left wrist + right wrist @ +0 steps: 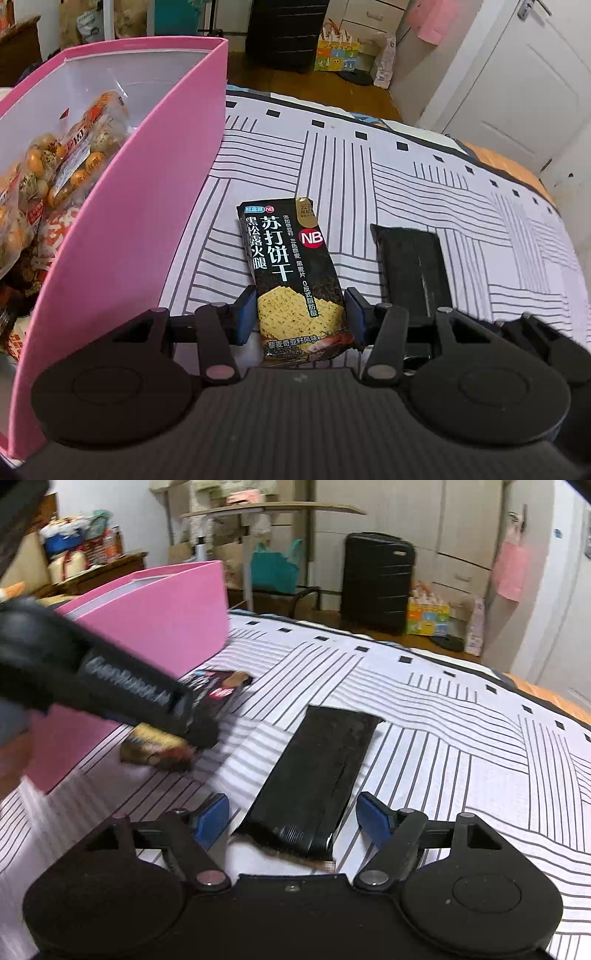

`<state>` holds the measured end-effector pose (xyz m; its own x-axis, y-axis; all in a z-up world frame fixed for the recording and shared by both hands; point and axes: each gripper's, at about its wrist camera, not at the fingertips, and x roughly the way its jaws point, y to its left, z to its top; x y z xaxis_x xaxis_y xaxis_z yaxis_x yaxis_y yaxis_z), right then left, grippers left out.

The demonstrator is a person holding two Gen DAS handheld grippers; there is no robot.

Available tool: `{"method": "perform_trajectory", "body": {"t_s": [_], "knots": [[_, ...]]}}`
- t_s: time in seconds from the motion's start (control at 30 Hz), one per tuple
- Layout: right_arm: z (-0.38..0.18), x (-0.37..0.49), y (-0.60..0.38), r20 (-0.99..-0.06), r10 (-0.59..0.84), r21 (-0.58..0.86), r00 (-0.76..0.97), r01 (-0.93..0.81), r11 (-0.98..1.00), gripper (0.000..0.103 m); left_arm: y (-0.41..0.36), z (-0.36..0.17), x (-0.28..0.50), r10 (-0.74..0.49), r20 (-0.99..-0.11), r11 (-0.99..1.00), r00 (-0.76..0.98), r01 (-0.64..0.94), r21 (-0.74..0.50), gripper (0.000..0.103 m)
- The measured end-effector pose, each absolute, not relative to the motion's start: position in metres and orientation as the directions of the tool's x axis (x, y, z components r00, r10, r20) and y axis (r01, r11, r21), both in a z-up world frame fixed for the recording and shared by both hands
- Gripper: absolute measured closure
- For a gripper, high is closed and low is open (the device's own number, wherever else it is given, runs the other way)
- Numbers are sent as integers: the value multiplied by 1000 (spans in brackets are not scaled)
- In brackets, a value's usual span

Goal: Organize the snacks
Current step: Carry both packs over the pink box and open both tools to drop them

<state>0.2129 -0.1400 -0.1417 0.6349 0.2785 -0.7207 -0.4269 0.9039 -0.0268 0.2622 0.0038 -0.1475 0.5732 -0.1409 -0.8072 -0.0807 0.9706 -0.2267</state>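
My left gripper [301, 314] is shut on a black soda cracker packet [291, 266] with its blue pads against both long edges, just above the striped bedspread [424, 192]. A pink box [147, 192] stands to its left and holds bags of orange snacks [62, 162]. A second black packet [413, 269] lies face down to the right. In the right wrist view my right gripper [293, 821] is open, its pads either side of that black packet's [317, 771] near end. The left gripper [110, 686] shows there, blurred, with its cracker packet [218, 692].
The pink box [166, 627] sits at the bed's left side. Beyond the bed are a black suitcase [376, 579], a coloured carton [428, 618], a folding table [266, 509] and a white door [524, 74].
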Motion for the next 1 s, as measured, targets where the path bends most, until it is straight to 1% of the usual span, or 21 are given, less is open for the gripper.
{"method": "perform_trajectory", "body": {"t_s": [0.1,0.13,0.17,0.2,0.3,0.43,0.67,0.83,1.0], "knots": [[-151,228,-136,-705,238,-50,668,-382,923,20,4,-148,261,-136,-804,972,578,-79,-221,54],[-151,235,-138,-699,232,-57,676,-377,925,24,5,-148,261,-137,-802,972,582,-78,-222,54],[-151,240,-140,-697,228,-56,680,-369,928,31,5,-147,261,-135,-799,972,586,-77,-220,54],[-149,242,-141,-695,231,-43,681,-360,932,43,5,-147,262,-132,-797,974,590,-74,-216,54],[-142,241,-145,-706,219,-14,673,-322,947,45,4,-145,259,-123,-791,976,599,-71,-205,54],[-134,224,-150,-698,206,2,686,-286,958,45,4,-140,252,-114,-790,977,602,-74,-198,54],[-120,195,-153,-724,189,34,664,-240,970,45,-1,-127,231,-115,-786,986,607,-24,-163,54],[-108,171,-157,-763,207,91,612,-215,972,45,-3,-117,212,-137,-795,987,591,14,-160,54],[-87,144,-159,-780,231,134,582,-205,970,45,-2,-105,186,-172,-799,983,576,49,-176,54]]}}
